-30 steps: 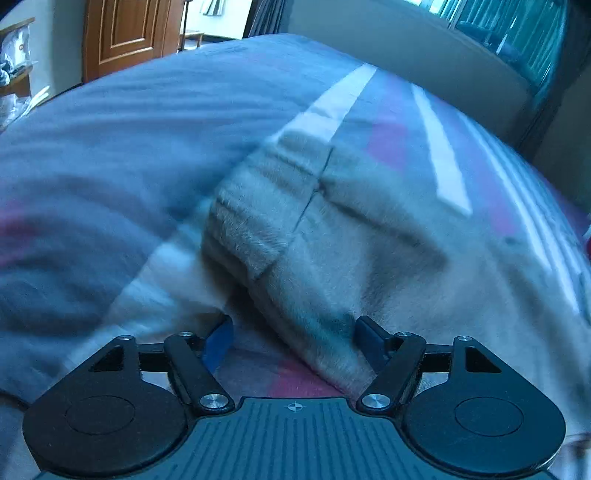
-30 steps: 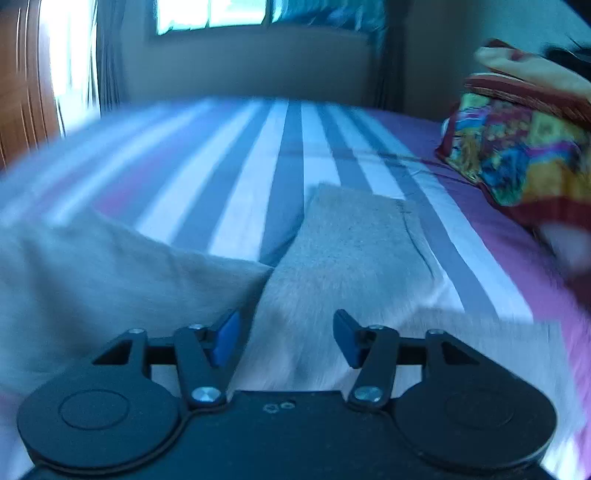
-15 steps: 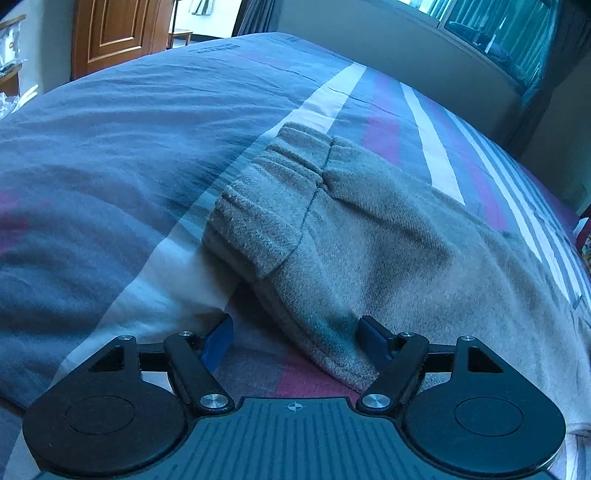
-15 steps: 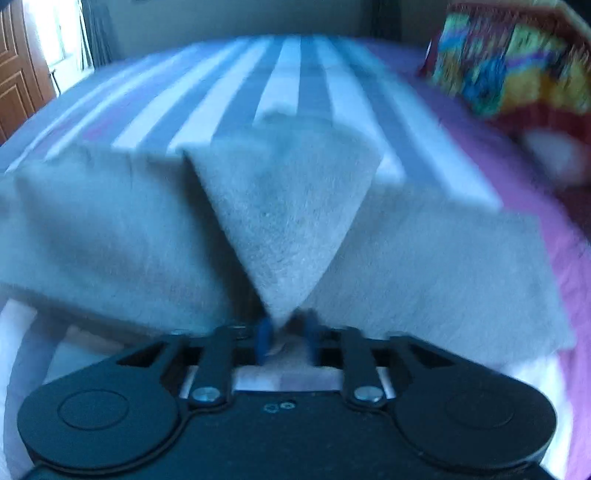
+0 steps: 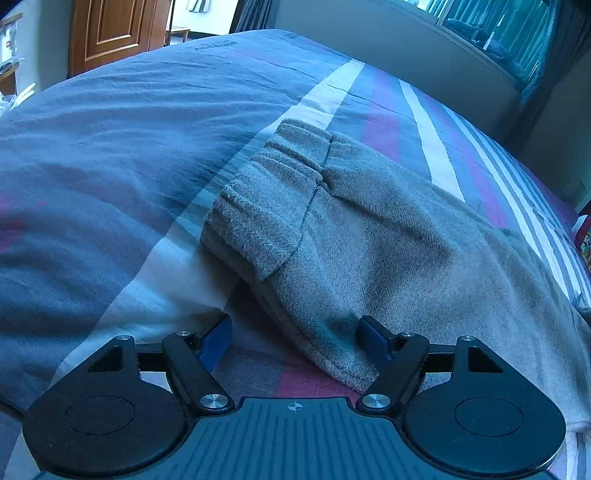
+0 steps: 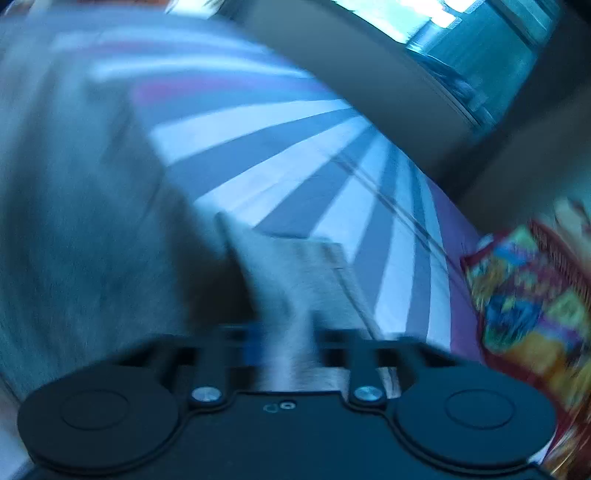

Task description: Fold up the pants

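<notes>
Grey sweatpants (image 5: pixel 369 236) lie on a striped bed cover, with the ribbed waistband (image 5: pixel 273 192) toward the far left. My left gripper (image 5: pixel 295 332) is open, low over the bed, with the near edge of the pants between its fingers. In the blurred right wrist view, my right gripper (image 6: pixel 286 343) is shut on a fold of the grey pants (image 6: pixel 291 273) and lifts it; the rest of the pants (image 6: pixel 74 240) spreads to the left.
The striped bed cover (image 5: pixel 110 155) fills both views. A colourful pillow (image 6: pixel 524 295) lies at the right. A grey headboard or wall (image 5: pixel 406 48) and a window run behind. A wooden door (image 5: pixel 110 33) is far left.
My right gripper closed on the pants fabric and has swung with it, lifting it; the view is now turned and blurred. My left gripper has stayed open and nearly still.
</notes>
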Tool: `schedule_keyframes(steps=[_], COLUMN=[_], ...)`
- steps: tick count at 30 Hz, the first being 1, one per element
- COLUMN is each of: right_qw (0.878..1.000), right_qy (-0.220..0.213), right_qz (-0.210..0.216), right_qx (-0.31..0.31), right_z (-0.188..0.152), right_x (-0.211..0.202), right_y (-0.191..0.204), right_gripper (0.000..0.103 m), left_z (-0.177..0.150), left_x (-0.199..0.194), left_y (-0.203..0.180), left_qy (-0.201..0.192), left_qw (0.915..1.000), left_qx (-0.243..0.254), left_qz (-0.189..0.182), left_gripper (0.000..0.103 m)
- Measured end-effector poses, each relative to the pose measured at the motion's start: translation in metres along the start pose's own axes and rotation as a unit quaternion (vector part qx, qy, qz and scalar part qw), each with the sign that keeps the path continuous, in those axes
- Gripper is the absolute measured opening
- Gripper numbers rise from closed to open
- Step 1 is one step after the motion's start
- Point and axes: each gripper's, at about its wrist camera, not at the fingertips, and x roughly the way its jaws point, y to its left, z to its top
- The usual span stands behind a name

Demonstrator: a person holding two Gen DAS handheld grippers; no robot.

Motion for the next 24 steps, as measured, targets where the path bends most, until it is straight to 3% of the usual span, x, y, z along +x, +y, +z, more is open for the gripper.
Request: schedule_keyframes(steps=[2, 4, 7, 10, 11, 14, 16, 19, 22, 24], right_qw=[0.995, 0.979, 0.93, 0.868, 0.845, 0.797, 0.78, 0.752, 0.746, 0.729], right_qy=[-0.034, -0.073, -0.116, -0.136, -0.13, -0.075, -0.043, -0.063, -0.068, -0.067], right_qz=[-0.005, -0.02, -0.026, -0.015, -0.007, 0.016, 0.031, 0.023, 0.007, 0.002], right_qx=[0.09, 0.191, 0.348, 0.477, 0.518, 0.599, 0.624, 0.655, 0.662, 0.681], right_z=[-0.008, -0.025, -0.072, -0.139, -0.164, -0.225, -0.249, -0.272, -0.279, -0.288], right_x=[-0.024, -0.053, -0.093, -0.112, -0.11, -0.082, -0.064, -0.069, -0.071, -0.069], right_y=[-0.03, -0.065, -0.11, -0.134, -0.138, -0.132, -0.122, -0.117, -0.126, -0.135], right_gripper=[0.004, 0.004, 0.004, 0.004, 0.004, 0.004, 0.006, 0.014, 0.021, 0.026], left_z=[-0.001, 0.0, 0.001, 0.0, 0.0, 0.002, 0.003, 0.003, 0.004, 0.004], left_x=[0.0, 0.0, 0.0, 0.0, 0.0, 0.0, 0.0, 0.0, 0.0, 0.0], left_y=[0.0, 0.0, 0.001, 0.001, 0.0, 0.001, 0.001, 0.001, 0.001, 0.002], left_qy=[-0.001, 0.001, 0.005, 0.003, 0.003, 0.007, 0.009, 0.01, 0.012, 0.011], left_qw=[1.0, 1.0, 0.9999, 0.9999, 0.9999, 0.9999, 0.9999, 0.9999, 0.9999, 0.9999], left_qx=[0.001, 0.004, 0.007, 0.007, 0.007, 0.007, 0.005, 0.006, 0.004, 0.005], left_qz=[-0.001, -0.003, -0.007, -0.007, -0.006, -0.006, -0.006, -0.005, -0.005, -0.005], left_gripper=[0.075, 0.075, 0.075, 0.075, 0.075, 0.075, 0.075, 0.075, 0.075, 0.075])
